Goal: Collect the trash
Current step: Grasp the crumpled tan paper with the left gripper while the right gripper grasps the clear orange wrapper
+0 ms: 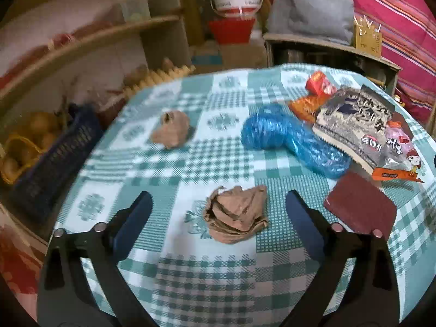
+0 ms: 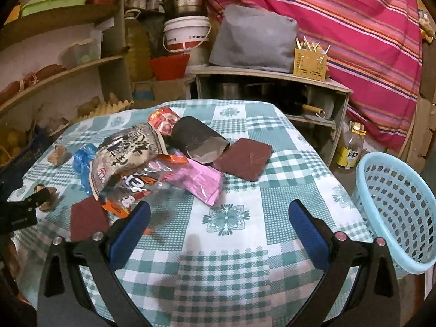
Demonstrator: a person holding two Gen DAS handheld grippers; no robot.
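Note:
My left gripper (image 1: pixel 218 204) is open, its jaws on either side of a crumpled brown paper ball (image 1: pixel 235 214) on the checked tablecloth (image 1: pixel 207 272). A second brown paper ball (image 1: pixel 171 129) lies farther off to the left. A blue plastic bag (image 1: pixel 294 141), a grey printed snack wrapper (image 1: pixel 354 125), orange wrappers (image 1: pixel 313 95) and a maroon pad (image 1: pixel 359 209) lie to the right. My right gripper (image 2: pixel 219 218) is open and empty above bare cloth. In its view lie the grey wrapper (image 2: pixel 122 152), a pink wrapper (image 2: pixel 201 179), a dark tube (image 2: pixel 196 139) and two maroon pads (image 2: pixel 242 158).
A light blue perforated basket (image 2: pixel 395 212) stands off the table's right edge. Shelves (image 2: pixel 62 70) with crates and produce stand to the left. A white bucket (image 2: pixel 188 35), a grey bag (image 2: pixel 253 38) and a low cabinet (image 2: pixel 272 81) stand behind the table.

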